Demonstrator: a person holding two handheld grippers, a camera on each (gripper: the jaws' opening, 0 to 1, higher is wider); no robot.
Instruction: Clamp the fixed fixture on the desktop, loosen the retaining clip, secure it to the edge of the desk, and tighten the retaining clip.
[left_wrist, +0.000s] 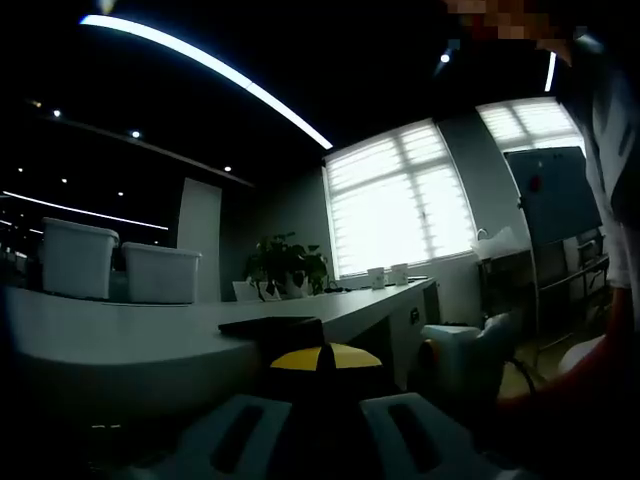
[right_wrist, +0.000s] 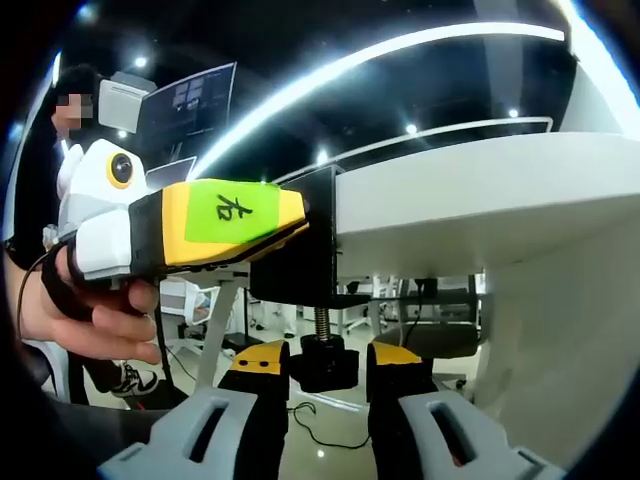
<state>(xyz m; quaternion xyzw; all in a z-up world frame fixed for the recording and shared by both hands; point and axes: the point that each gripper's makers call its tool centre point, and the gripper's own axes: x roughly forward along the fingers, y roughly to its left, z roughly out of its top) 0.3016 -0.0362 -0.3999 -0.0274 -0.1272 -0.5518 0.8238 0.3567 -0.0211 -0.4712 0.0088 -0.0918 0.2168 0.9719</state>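
The black C-shaped metal clamp (right_wrist: 300, 245) straddles the white desk (right_wrist: 470, 200) edge. The right gripper (right_wrist: 322, 368) pinches its screw knob (right_wrist: 323, 362); the left gripper (right_wrist: 285, 225) pinches its upper body, jaw tips hidden.

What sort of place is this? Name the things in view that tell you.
Probably an open-plan office: a long white desk carrying white storage bins, a large window with slatted blinds, and dark computer monitors in the background.
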